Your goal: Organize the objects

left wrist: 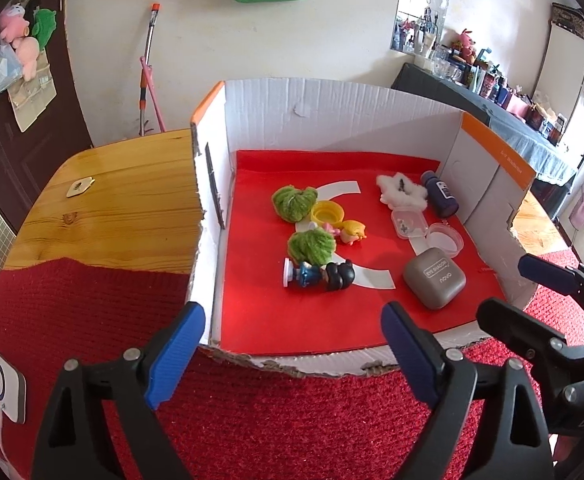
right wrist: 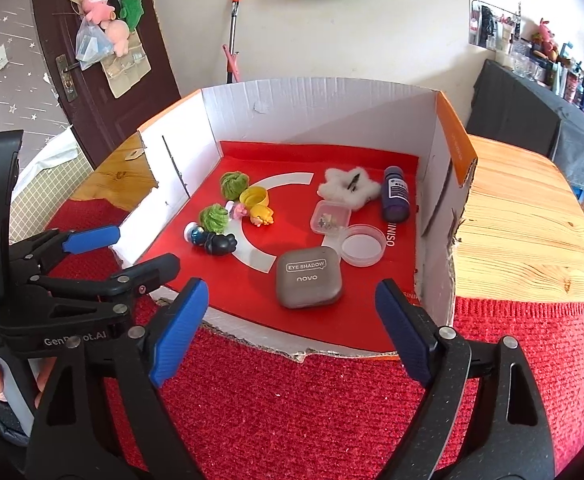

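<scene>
A cut-open cardboard box (left wrist: 332, 120) (right wrist: 332, 104) with a red floor holds small items. A grey eye-shadow case (left wrist: 434, 278) (right wrist: 309, 277), a round clear lid (right wrist: 363, 245), a small clear square box (right wrist: 331, 217), a white fluffy piece (right wrist: 348, 188) and a purple bottle (right wrist: 395, 199) lie on its right side. Two green pompoms (left wrist: 294, 203) (left wrist: 312, 246), a yellow cap (left wrist: 327, 213), a yellow figurine (left wrist: 353, 232) and a dark-haired doll (left wrist: 320, 275) lie on its left. My left gripper (left wrist: 292, 356) and right gripper (right wrist: 292, 328) are open and empty, in front of the box.
The box stands on a wooden table (left wrist: 112, 200) (right wrist: 524, 224) partly covered by a red knitted cloth (left wrist: 276, 420) (right wrist: 292, 400). A white device with a cable (left wrist: 6, 384) lies on the cloth at the left. Walls, a door and a cluttered counter lie beyond.
</scene>
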`<action>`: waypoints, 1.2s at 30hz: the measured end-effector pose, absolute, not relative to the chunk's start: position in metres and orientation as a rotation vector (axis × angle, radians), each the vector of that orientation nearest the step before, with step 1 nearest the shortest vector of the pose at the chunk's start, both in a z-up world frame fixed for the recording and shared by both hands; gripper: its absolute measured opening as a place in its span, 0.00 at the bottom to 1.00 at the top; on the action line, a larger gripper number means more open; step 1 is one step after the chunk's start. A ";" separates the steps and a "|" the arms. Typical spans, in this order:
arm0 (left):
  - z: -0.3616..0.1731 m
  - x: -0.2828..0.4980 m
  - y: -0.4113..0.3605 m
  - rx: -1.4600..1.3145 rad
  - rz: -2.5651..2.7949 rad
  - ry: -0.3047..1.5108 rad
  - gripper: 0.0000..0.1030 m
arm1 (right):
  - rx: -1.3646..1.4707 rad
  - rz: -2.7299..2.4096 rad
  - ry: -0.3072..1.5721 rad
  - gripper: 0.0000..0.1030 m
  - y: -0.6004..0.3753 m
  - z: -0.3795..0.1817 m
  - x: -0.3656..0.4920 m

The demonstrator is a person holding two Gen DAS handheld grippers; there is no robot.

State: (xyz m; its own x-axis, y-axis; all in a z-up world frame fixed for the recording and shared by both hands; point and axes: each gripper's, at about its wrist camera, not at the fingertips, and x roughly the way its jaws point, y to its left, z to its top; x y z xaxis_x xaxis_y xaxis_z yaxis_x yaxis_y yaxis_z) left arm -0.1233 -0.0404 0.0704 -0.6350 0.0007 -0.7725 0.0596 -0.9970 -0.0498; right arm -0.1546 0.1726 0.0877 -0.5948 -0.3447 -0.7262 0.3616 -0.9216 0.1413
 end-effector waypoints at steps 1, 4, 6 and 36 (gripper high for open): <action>0.071 -0.123 -0.041 1.321 -2.813 0.117 0.92 | 1.131 -2.503 0.029 0.83 0.173 0.088 -0.154; 0.072 -0.121 -0.041 1.314 -2.824 0.127 0.96 | 1.132 -2.510 0.030 0.84 0.173 0.087 -0.154; 0.072 -0.120 -0.041 1.295 -2.816 0.112 1.00 | 1.134 -2.512 0.029 0.85 0.173 0.086 -0.155; 0.070 -0.099 -0.049 1.279 -2.816 0.198 1.00 | 1.092 -2.559 -0.023 0.92 0.179 0.084 -0.134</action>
State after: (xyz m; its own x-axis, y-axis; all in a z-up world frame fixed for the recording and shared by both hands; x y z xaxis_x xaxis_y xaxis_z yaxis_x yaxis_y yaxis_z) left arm -0.0985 -0.0494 0.0699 -0.6587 0.0144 -0.7523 0.0911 -0.9909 -0.0988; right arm -0.1344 0.1788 0.0839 -0.6381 -0.3291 -0.6960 0.3168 -0.9362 0.1523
